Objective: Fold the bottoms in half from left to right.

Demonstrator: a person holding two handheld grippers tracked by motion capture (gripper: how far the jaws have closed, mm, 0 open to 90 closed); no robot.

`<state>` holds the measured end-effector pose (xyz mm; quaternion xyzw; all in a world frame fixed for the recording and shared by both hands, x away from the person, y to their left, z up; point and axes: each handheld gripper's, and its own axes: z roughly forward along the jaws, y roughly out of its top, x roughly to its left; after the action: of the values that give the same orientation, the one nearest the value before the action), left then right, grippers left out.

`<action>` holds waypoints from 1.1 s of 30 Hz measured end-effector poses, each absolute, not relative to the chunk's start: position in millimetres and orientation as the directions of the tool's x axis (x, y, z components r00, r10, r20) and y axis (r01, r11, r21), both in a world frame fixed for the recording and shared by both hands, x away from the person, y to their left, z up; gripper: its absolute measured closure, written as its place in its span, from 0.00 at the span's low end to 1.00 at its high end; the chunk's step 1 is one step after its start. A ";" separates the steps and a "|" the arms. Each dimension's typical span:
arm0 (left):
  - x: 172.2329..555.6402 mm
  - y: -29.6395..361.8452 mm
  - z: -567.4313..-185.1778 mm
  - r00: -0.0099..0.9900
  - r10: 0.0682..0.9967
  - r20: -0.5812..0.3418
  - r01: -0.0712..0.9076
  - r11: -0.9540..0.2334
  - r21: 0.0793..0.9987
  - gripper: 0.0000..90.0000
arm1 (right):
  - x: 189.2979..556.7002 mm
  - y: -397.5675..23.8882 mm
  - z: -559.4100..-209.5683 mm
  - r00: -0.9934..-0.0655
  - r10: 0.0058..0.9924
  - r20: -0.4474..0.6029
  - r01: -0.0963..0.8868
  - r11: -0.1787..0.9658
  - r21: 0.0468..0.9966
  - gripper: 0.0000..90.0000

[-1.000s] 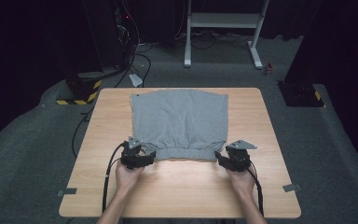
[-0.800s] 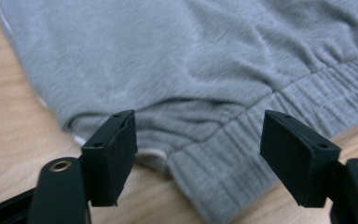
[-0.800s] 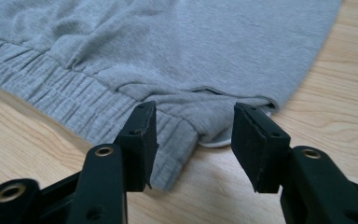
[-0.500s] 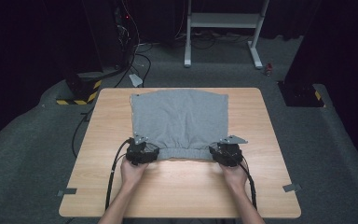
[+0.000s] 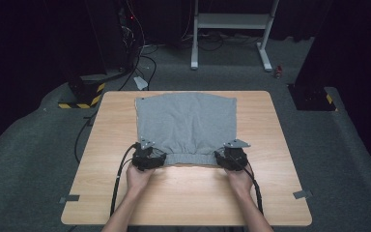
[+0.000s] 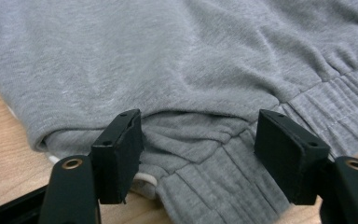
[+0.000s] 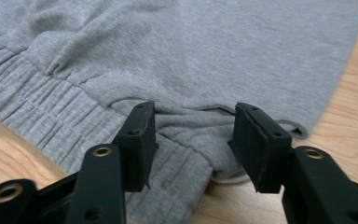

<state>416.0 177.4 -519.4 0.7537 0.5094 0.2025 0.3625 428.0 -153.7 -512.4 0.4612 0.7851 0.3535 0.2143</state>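
Both tongs sit at the ribbed hem of the grey garment (image 5: 186,123), which lies flat on the wooden table (image 5: 270,193). Left gripper (image 6: 198,154) stands spread around the hem's corner; right gripper (image 7: 193,144), jaws just reopening, likewise straddles fabric unpinched.

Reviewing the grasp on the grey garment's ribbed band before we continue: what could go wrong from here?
1. Both grippers, left gripper and right gripper, straddle bunched folds of the waistband with pads not pressing; closing now may pinch one layer only.
2. A white cord lies by the left gripper's jaw and could get caught.
3. The right gripper's jaws have just been opening, cloth between them, so that corner may slip, leaving the grey garment skewed.
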 end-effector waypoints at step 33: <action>410.8 177.3 -524.4 0.428 0.903 -0.040 0.614 -0.258 0.746 0.35 | 422.4 -157.7 -521.7 -0.523 0.852 0.031 0.596 0.340 0.728 0.48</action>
<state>410.8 177.3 -524.4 0.7666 0.4945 0.2032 0.3556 422.4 -157.7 -521.7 0.4534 0.7981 0.3531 0.1813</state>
